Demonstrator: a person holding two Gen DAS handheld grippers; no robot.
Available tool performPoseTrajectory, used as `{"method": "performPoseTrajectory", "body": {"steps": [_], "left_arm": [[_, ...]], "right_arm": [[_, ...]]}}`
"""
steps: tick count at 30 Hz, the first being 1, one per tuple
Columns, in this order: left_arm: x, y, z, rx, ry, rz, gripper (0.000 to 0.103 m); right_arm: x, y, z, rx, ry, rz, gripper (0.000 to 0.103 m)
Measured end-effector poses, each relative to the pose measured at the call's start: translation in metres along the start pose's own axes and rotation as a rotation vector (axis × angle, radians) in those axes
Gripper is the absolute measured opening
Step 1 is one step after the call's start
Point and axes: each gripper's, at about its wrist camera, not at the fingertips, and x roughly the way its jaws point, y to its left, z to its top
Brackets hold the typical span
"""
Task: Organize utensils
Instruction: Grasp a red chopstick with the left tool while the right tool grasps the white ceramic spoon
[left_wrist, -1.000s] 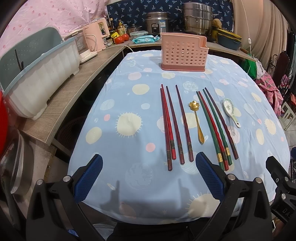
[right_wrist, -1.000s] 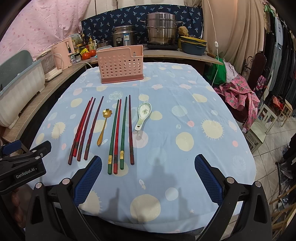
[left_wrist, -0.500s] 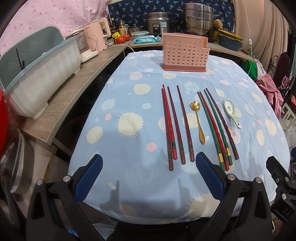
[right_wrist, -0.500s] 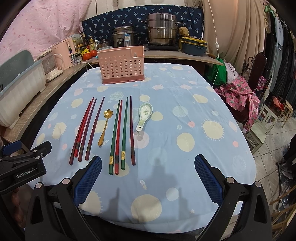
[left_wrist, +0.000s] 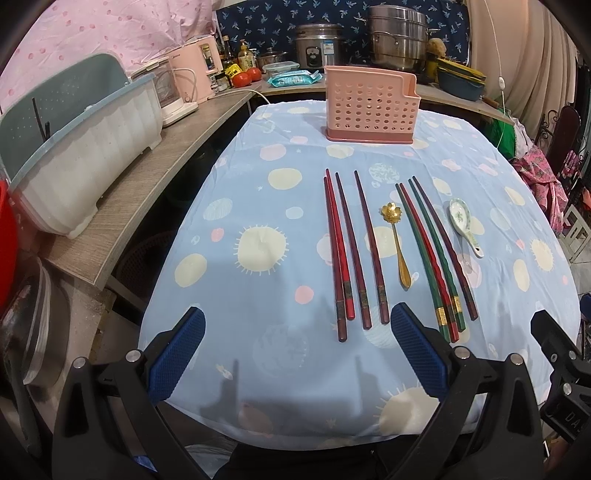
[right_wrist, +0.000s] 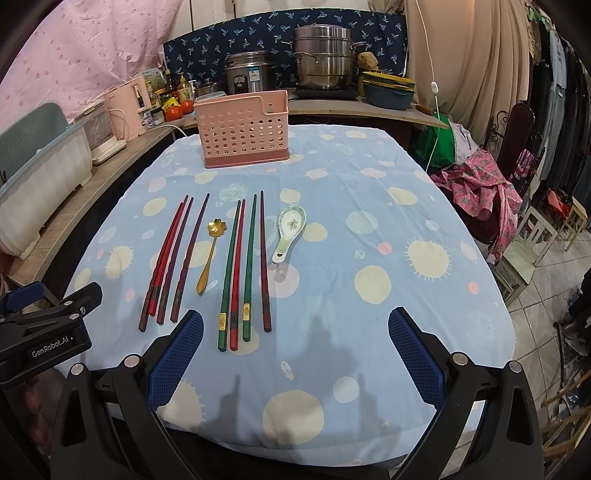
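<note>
A pink perforated utensil holder (left_wrist: 371, 107) (right_wrist: 243, 129) stands at the table's far end. In front of it lie several dark red chopsticks (left_wrist: 345, 247) (right_wrist: 173, 254), a gold flower-shaped spoon (left_wrist: 397, 240) (right_wrist: 209, 251), several red and green chopsticks (left_wrist: 432, 251) (right_wrist: 243, 266), and a white ceramic spoon (left_wrist: 463, 225) (right_wrist: 290, 232). My left gripper (left_wrist: 295, 349) is open at the near edge, below the dark red chopsticks' ends. Just as wide open, my right gripper (right_wrist: 293, 350) hangs near the red and green chopsticks' ends. Nothing is held.
A blue dotted cloth (left_wrist: 258, 243) covers the table. A wooden counter (left_wrist: 147, 177) on the left carries a white dish rack (left_wrist: 81, 147) and appliances. Pots (right_wrist: 321, 55) stand behind the holder. Chairs and pink clothes (right_wrist: 480, 181) are at the right.
Both grippers have crept slightly forward toward the utensils. Nothing on the table has moved.
</note>
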Motion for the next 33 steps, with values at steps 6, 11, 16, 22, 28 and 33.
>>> {"method": "performPoseTrajectory", "body": {"steps": [6,11,16,22,28,33], "left_arm": [[0.020,0.002,0.000,-0.034,0.069,-0.057,0.096],[0.037,0.000,-0.003,-0.018,0.086,-0.057,0.094],[0.059,0.005,-0.004,-0.034,0.137,-0.077,0.078],[0.082,0.006,-0.001,-0.032,0.162,-0.080,0.068],[0.096,0.001,0.001,-0.025,0.187,-0.093,0.063],[0.103,-0.006,0.004,-0.002,0.194,-0.094,0.062]], "right_arm": [[0.003,-0.006,0.001,0.021,-0.003,0.004,0.096],[0.007,-0.008,0.001,0.024,0.007,0.009,0.096],[0.010,-0.009,0.003,0.025,0.010,0.016,0.096],[0.012,-0.010,0.004,0.030,0.008,0.011,0.096],[0.015,-0.012,0.009,0.020,0.009,-0.002,0.096],[0.025,-0.015,0.013,0.023,0.022,-0.001,0.096]]}}
